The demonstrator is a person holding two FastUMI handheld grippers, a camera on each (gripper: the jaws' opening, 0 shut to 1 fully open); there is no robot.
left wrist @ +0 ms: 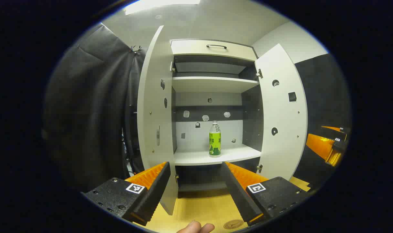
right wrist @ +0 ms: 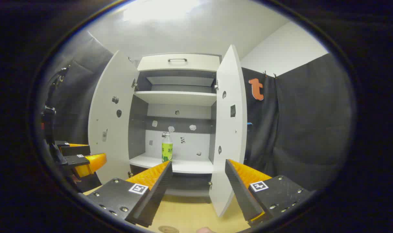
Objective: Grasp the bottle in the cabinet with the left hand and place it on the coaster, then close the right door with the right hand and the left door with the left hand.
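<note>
Left gripper view has the bottle (left wrist: 214, 139) pretty much dead ahead, standing upright on the cabinet's lower shelf (left wrist: 196, 158), a bit right of the shelf's middle. Its long axis is vertical, so a sideways pinch around the body looks like the way in. The left hand-held gripper (left wrist: 194, 181) is spread wide open with nothing in it, and the bottle sits above and between its fingers, well apart for now.

Both doors are swung open: left door (left wrist: 154, 123), right door (left wrist: 282, 119). The coaster (left wrist: 233, 224) lies on the counter (left wrist: 196, 207) just below the gripper.

Right gripper view shows the right hand-held gripper (right wrist: 198, 183) also open and empty, lined up nearer the right door (right wrist: 228, 129), with the bottle (right wrist: 167, 147) off to its left. So I'd say the left one has the straighter reach.
</note>
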